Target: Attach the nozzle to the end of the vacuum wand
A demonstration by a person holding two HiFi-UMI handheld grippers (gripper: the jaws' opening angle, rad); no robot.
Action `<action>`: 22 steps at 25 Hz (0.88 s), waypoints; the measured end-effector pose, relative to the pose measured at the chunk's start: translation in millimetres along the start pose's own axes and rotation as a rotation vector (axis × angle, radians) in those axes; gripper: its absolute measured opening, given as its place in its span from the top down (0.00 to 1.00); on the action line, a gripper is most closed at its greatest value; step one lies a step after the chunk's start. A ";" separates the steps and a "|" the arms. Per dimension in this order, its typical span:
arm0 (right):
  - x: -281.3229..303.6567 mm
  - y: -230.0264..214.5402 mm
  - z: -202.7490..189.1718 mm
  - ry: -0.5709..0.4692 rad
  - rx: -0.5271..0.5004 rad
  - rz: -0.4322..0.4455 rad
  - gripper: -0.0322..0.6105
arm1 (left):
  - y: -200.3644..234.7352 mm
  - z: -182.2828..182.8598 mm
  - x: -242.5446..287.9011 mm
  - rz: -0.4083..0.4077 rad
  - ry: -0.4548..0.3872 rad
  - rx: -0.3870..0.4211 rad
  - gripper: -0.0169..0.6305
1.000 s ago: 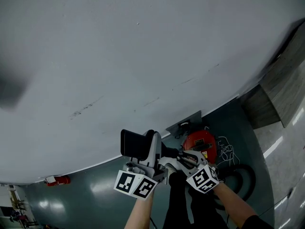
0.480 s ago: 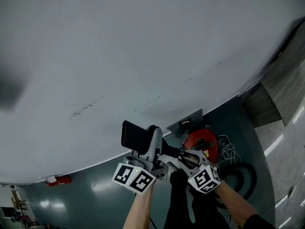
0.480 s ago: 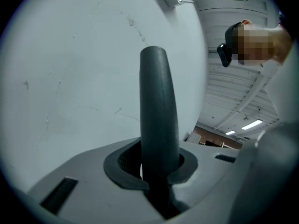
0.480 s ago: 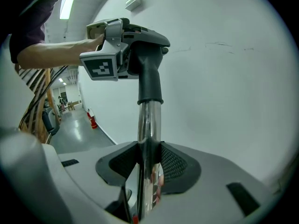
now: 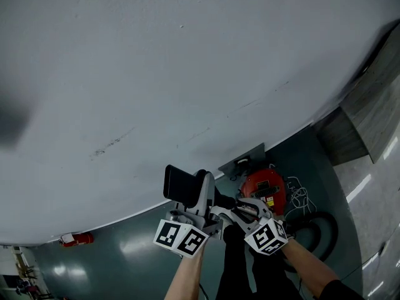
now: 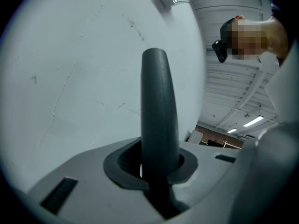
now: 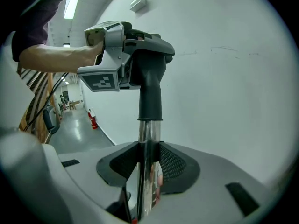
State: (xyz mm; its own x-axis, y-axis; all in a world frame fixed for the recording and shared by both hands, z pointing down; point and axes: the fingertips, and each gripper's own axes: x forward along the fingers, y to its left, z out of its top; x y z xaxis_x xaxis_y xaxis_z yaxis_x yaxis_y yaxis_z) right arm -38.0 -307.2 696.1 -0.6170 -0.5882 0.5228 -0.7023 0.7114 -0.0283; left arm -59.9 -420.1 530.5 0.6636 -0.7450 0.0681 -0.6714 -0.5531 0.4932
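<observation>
A glossy grey-green floor (image 5: 125,249) runs to the foot of a scuffed white wall (image 5: 187,74). A red vacuum cleaner (image 5: 265,189) and its looped black hose (image 5: 322,230) sit on the floor by that edge, with a red fire extinguisher (image 5: 76,237) farther along it. Held in the air before the wall, the black nozzle (image 7: 149,64) sits with its neck over the upper end of the chrome vacuum wand (image 7: 148,148). The left gripper (image 6: 156,171), pointing level, is clamped on the nozzle. The right gripper (image 7: 148,171), tilted downward, is closing, its pads against the wand between them. Both bare forearms (image 5: 309,270) reach in from below.
</observation>
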 end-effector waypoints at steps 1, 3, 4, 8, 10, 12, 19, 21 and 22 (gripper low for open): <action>-0.3 -1.0 0.1 -0.004 0.005 -0.005 0.73 | -1.2 0.6 0.6 -0.003 -0.001 0.007 0.88; -0.2 -3.7 -0.4 -0.007 0.015 -0.021 0.73 | -2.2 0.4 3.8 -0.013 0.005 0.035 0.88; -0.1 -3.8 -1.0 -0.008 0.018 -0.026 0.73 | -1.9 -0.7 3.8 -0.014 0.010 0.054 0.87; 0.3 -4.4 -1.8 -0.019 0.028 -0.039 0.72 | 5.6 -10.0 -3.5 0.013 0.035 0.078 0.75; 0.8 -3.7 -2.9 -0.016 0.027 -0.039 0.72 | 9.4 -16.6 -9.6 0.028 0.046 0.067 0.69; 1.6 -2.9 -4.9 -0.007 0.031 -0.030 0.72 | 10.1 -21.4 -14.7 0.032 0.055 0.064 0.68; -14.5 -2.8 8.7 -0.047 0.113 -0.002 0.71 | 9.7 -30.6 -39.5 0.039 0.101 0.071 0.66; -22.8 -3.3 20.5 -0.071 0.139 0.007 0.71 | 7.9 -31.7 -49.4 0.053 0.109 0.064 0.66; -27.3 -4.3 26.9 -0.081 0.147 0.006 0.71 | 6.6 -32.0 -54.5 0.063 0.111 0.058 0.66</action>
State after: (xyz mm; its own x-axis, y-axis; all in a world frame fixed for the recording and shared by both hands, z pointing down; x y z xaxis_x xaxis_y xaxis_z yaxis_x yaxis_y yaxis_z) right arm -27.7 -304.5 659.1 -0.6441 -0.6173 0.4517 -0.7390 0.6546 -0.1593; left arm -89.9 -371.2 557.8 0.6500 -0.7346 0.1945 -0.7285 -0.5295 0.4347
